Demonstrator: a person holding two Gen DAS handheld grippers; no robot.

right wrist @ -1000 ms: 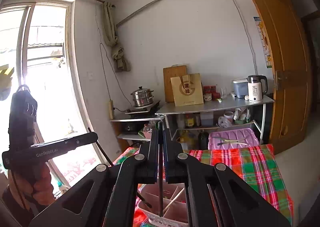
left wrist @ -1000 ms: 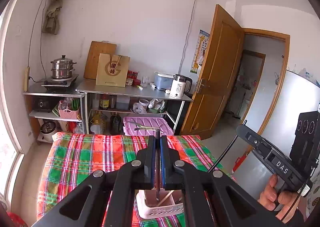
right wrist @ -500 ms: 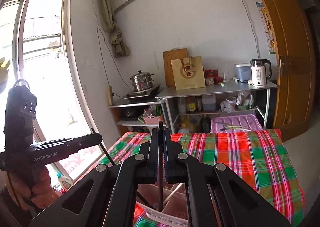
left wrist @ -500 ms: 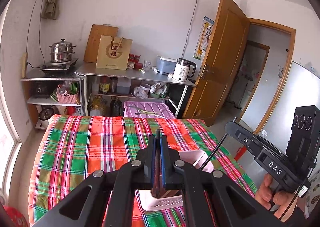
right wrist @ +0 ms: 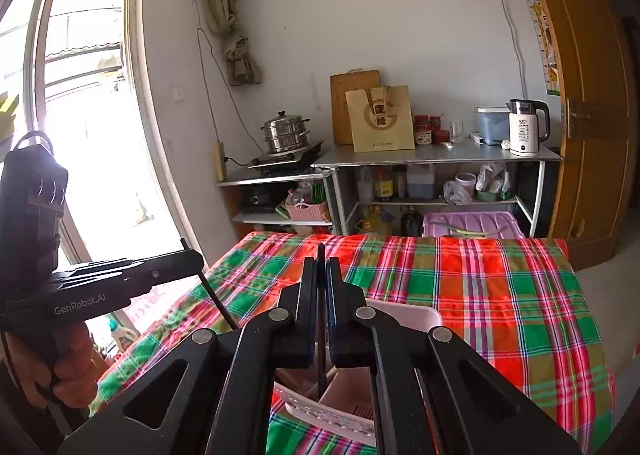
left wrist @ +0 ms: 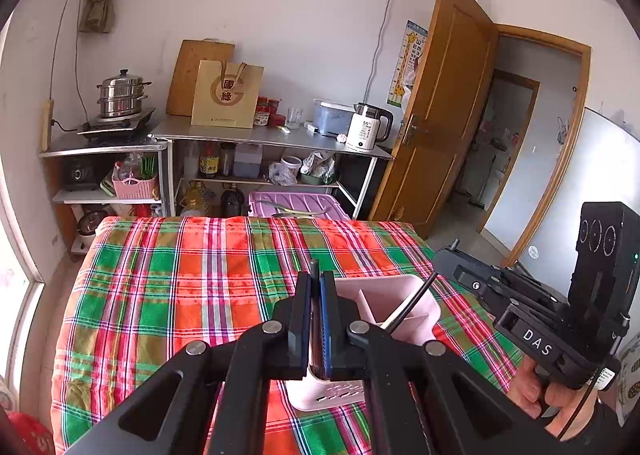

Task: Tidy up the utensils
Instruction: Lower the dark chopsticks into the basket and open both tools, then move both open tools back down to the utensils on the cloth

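We've got both grippers over the pink holder (left wrist: pixel 384 319), which sits near us on the plaid cloth (left wrist: pixel 180 295), right of middle. Left gripper (left wrist: pixel 315 283) is pinched tight on a thin dark stick (left wrist: pixel 314 267), probably a chopstick, with the tip poking out just past the pads. In its view the right gripper (left wrist: pixel 456 255) is off to the right holding its own dark stick (left wrist: pixel 412 305), which slants down into the holder's open top. The right wrist view shows the same thing: jaws clamped on a stick that runs down into one of the holder's slots.

So we reckon we're mid-drop, getting both sticks into the holder. Next move needs each tip well inside a compartment, then the jaws let go so the sticks slide in without catching the divider. Which slot each one is over, can't tell.
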